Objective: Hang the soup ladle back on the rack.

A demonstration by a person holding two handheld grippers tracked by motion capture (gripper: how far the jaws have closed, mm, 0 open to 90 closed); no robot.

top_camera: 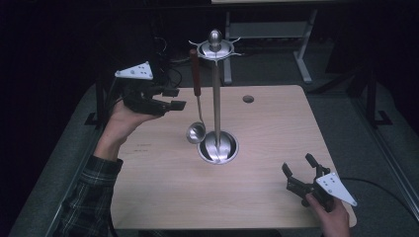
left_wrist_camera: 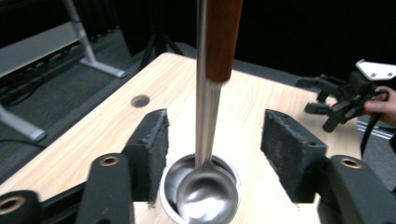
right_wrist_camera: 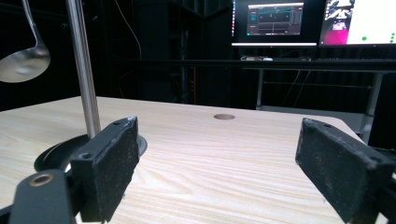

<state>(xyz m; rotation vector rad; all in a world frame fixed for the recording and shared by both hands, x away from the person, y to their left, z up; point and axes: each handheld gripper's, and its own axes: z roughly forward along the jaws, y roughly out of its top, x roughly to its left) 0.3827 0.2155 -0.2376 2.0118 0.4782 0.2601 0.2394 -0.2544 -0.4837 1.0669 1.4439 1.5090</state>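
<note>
At the left of the high view, we keep the left tongs (top_camera: 174,98) spread with nothing between the pads, clear of the ladle (top_camera: 196,94), which hangs by its brown handle from the hook ring at the top of the stand (top_camera: 216,98), bowl just above the round base. Judging the step as letting go after hanging, we draw the tongs straight back so neither pad brushes the handle and sets it swinging. At lower right, the right tongs (top_camera: 298,165) rest open and empty above the tabletop (top_camera: 163,197), well apart from the stand.
</note>
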